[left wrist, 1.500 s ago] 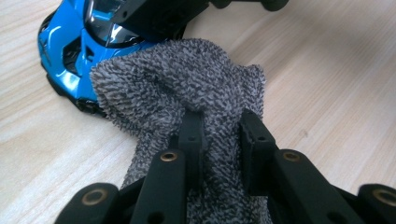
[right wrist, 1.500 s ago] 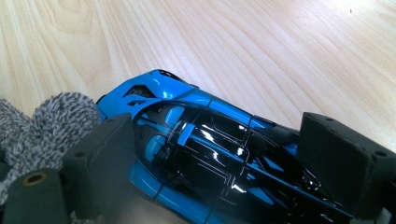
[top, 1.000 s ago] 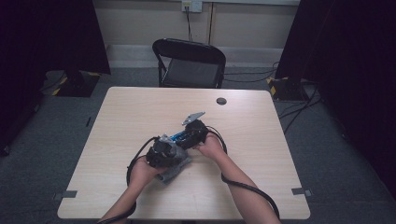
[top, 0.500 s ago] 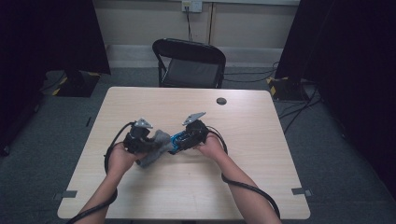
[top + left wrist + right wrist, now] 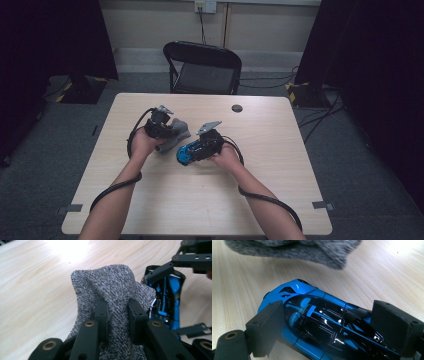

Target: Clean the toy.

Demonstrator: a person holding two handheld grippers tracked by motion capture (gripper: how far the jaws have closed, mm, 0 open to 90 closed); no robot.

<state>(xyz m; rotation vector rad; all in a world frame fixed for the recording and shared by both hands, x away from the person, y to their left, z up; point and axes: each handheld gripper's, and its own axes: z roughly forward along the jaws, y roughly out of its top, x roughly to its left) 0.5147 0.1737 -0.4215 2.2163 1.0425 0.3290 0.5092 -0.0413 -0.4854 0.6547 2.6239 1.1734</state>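
Right gripper view, blue toy car [image 5: 317, 322] unlabelled, grey cloth [image 5: 294, 248] plain

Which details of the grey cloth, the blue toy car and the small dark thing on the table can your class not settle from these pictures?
- Grey cloth: its lower end, cut off by the left gripper view's bottom edge.
- Blue toy car: its rear and sides, behind the right gripper's pads.
- Small dark disc on the table: too small in the high view to identify.
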